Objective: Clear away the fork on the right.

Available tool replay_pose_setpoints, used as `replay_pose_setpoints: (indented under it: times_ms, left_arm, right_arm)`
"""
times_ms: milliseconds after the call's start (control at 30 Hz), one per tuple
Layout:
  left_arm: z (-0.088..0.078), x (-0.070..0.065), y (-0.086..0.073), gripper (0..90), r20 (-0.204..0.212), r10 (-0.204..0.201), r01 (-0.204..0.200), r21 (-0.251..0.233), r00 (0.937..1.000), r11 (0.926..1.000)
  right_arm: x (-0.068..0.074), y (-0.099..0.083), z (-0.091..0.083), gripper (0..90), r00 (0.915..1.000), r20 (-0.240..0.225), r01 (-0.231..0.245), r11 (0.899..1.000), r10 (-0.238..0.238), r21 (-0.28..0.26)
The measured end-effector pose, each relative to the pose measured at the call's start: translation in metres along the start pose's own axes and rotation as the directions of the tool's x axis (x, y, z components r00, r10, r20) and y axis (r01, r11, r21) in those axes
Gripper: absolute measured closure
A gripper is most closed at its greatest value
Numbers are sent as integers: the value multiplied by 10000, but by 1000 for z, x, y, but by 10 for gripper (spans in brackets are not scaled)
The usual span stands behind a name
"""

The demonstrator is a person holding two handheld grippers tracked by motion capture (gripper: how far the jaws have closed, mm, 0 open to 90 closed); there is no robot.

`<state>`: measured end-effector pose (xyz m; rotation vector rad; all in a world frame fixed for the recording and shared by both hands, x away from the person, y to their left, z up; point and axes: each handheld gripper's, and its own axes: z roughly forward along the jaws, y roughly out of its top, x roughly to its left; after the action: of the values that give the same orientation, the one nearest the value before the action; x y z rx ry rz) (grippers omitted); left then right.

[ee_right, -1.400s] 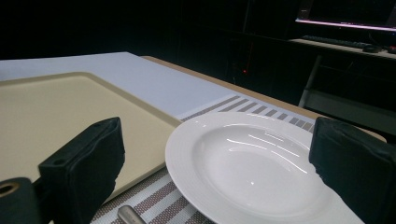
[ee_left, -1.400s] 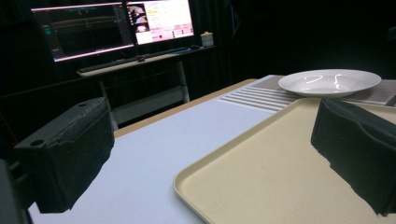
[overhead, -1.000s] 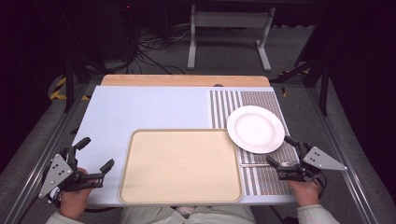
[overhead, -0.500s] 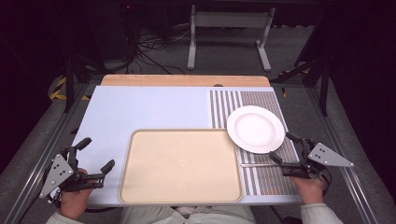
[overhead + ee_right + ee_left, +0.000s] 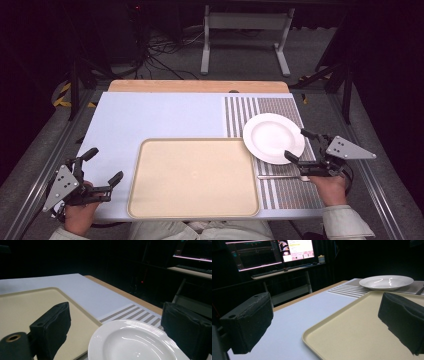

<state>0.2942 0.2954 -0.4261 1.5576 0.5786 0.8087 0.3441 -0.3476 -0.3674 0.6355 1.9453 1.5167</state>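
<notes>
Resting at the near left corner of the table (image 5: 150, 115), the left claw (image 5: 102, 167) is released, its jaws spread wide with nothing between them; the beige tray (image 5: 195, 177) lies just to its right, one jaw over the tray's edge in the left gripper view. The right claw (image 5: 300, 145) at the near right is likewise released, jaws parted on either side of the white plate's (image 5: 272, 137) near rim, not closed on it. The plate sits just ahead of that claw on the striped mat (image 5: 280, 107), beside the tray's far right corner
</notes>
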Motion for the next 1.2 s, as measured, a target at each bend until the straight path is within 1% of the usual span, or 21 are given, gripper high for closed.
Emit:
replay_pose_setpoints:
  times_ms: [133, 233, 300, 333, 367, 400, 433, 500, 633, 733, 767, 800, 900, 933, 1000, 1033, 1067, 1100, 1133, 1167, 1200]
  left_arm:
    - [0, 1, 0, 6, 8, -45, 45, 19, 10000, 10000]
    - [0, 0, 0, 6, 12, -39, 39, 36, 10000, 10000]
    - [0, 0, 0, 6, 13, -22, 22, 32, 10000, 10000]
    - [0, 0, 0, 6, 20, -41, 41, 51, 10000, 10000]
    - [0, 0, 0, 6, 20, -41, 41, 51, 10000, 10000]
    - [0, 0, 0, 6, 21, -38, 38, 68, 10000, 10000]
    - [0, 0, 0, 6, 25, -43, 43, 74, 10000, 10000]
    - [0, 0, 0, 6, 19, -40, 40, 69, 10000, 10000]
    - [0, 0, 0, 6, 20, -41, 41, 83, 10000, 10000]
    - [1, -1, 0, 6, 33, -29, 29, 85, 10000, 10000]
    - [1, -1, 0, 6, 36, -29, 29, 84, 10000, 10000]
    - [1, -1, 0, 6, 45, -36, 36, 94, 10000, 9999]
    - [1, -1, 0, 6, 31, -24, 24, 93, 10000, 10000]
    - [1, -1, 0, 6, 28, -27, 27, 95, 10000, 10000]
    - [1, -1, 0, 7, 32, -20, 20, 98, 10000, 10000]
    - [1, -1, 0, 8, 32, -20, 20, 98, 10000, 10000]
    - [1, -1, 0, 8, 40, -28, 28, 98, 10000, 9999]
    - [1, -1, 0, 8, 45, 0, 0, 90, 10000, 10000]
    - [1, -1, 0, 9, 51, 4, -5, 88, 10000, 10000]
    - [1, -1, 0, 8, 55, -10, 9, 109, 10000, 9999]
    - [1, -1, 0, 8, 56, -9, 8, 116, 10000, 9999]
  right_arm:
    - [-2, 2, 7, 112, 9998, -203, 87, 9996, -82, 260]
    - [-2, 5, 10, 118, 9991, -416, 103, 9972, -72, 740]
    - [-2, 9, 10, 117, 9989, -459, 166, 9928, -113, 1187]
    - [-2, 12, 11, 117, 9983, -561, 234, 9887, -152, 1481]
    - [-2, 15, 12, 119, 9979, -567, 428, 9815, -328, 1865]
    - [-2, 15, 12, 119, 9979, -567, 428, 9815, -328, 1865]
    - [-2, 17, 13, 125, 9967, -691, 558, 9747, -418, 2165]
    - [-4, 21, 15, 137, 9934, -959, 864, 9589, -625, 2704]
    - [-5, 27, 17, 155, 9852, -1371, 1465, 9213, -1030, 3603]
    - [-4, 29, 19, 160, 9788, -1528, 1877, 8950, -1363, 4045]
    - [-4, 29, 19, 161, 9769, -1588, 1973, 8884, -1429, 4144]
    - [-3, 29, 20, 161, 9739, -1691, 2110, 8784, -1514, 4288]
    - [-1, 31, 23, 162, 9628, -1998, 2579, 8397, -1820, 4779]
    - [-1, 31, 24, 162, 9592, -2106, 2707, 8286, -1889, 4899]
    - [0, 32, 26, 161, 9531, -2307, 2911, 8024, -1960, 5210]
    - [0, 32, 26, 161, 9531, -2307, 2911, 8024, -1960, 5210]
    - [0, 32, 27, 162, 9533, -2345, 2901, 7929, -1903, 5359]
    - [1, 32, 27, 162, 9509, -2374, 3001, 7794, -1986, 5501]
    - [1, 32, 28, 165, 9487, -2423, 3078, 7688, -2031, 5606]
    - [1, 31, 28, 169, 9483, -2498, 3072, 7646, -1959, 5666]
    - [2, 30, 29, 169, 9448, -2594, 3179, 7516, -2001, 5780]
